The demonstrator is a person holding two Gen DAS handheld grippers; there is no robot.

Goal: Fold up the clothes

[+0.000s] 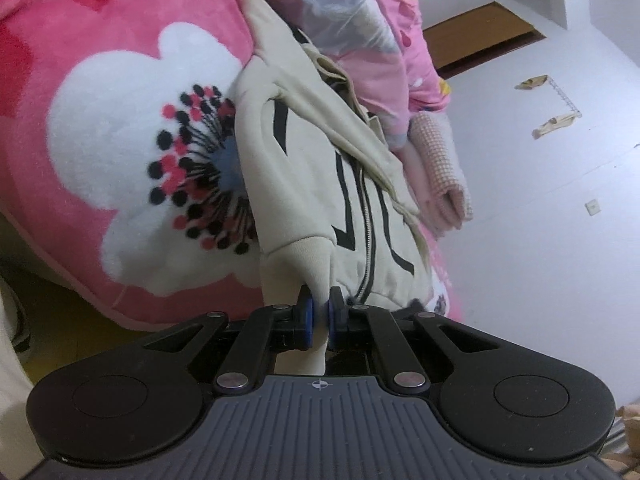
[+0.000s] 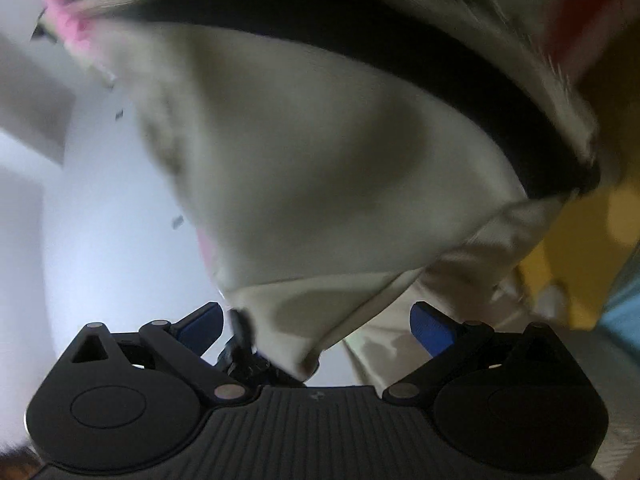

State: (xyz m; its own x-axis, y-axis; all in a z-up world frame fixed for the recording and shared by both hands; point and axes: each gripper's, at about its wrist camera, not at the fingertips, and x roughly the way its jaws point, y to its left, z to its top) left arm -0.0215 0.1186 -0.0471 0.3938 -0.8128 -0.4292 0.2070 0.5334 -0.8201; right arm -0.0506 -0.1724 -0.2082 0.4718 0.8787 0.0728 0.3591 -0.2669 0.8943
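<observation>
A cream zip jacket [image 1: 320,168] with black lines lies on a pink blanket in the left wrist view. My left gripper [image 1: 320,314] is shut on its ribbed cuff, which is pinched between the blue pads and hangs down behind them. In the right wrist view, which is blurred, the same cream cloth [image 2: 312,184] with a black band fills most of the picture. A fold of it drops between the spread fingers of my right gripper [image 2: 318,322]. That gripper stands open, and its blue pads [image 2: 432,326] do not press on the cloth.
The jacket rests on a pink fleece blanket [image 1: 120,120] with a large white flower. Beside it lie a folded pink checked cloth [image 1: 440,168] and pink patterned bedding [image 1: 384,40]. A white wall [image 1: 540,240] is at the right, and yellow floor [image 1: 72,312] shows below the blanket's edge.
</observation>
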